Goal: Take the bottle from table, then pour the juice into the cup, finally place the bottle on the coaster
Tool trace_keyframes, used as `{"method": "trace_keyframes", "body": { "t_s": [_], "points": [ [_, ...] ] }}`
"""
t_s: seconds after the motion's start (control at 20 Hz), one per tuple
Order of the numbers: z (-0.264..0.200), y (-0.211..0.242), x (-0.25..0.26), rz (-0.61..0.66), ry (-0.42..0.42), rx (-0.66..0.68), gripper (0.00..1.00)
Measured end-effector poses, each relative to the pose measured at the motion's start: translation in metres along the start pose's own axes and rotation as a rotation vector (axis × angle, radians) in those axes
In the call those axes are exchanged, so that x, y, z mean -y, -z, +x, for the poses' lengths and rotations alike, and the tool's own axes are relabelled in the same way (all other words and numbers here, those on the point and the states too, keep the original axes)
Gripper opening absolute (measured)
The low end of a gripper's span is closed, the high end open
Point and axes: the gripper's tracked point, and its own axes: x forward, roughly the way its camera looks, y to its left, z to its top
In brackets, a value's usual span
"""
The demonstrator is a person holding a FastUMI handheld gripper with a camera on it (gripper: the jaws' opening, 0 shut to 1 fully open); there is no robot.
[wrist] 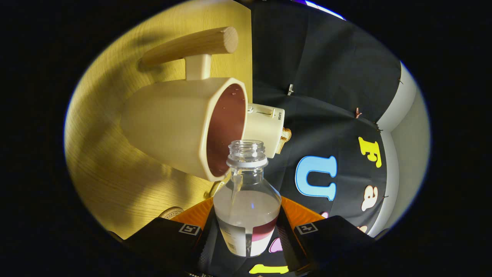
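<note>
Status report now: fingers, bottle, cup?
Fingers shut on clear plastic bottle, tilted. Uncapped mouth at rim of cream cup with wooden handle. Liquid remains in bottle. Nothing in the way.

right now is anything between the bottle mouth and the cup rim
No. In the gripper view the bottle, clamped in the claw, has its open mouth right at the cup rim.

A pale yellow wood-grain table (115, 184) carried a cream plastic cup with a wooden bar handle (173, 123), a cream boxy toaster (267, 129) just beyond it, and a round coaster (173, 212) near the fingers.
</note>
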Motion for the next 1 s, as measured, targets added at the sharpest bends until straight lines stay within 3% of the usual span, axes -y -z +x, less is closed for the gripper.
{"method": "trace_keyframes", "body": {
  "t_s": [1.0],
  "points": [
    [0.0034, -0.0064, 0.0097, -0.167, -0.014, 0.082, 0.74]
  ]
}}
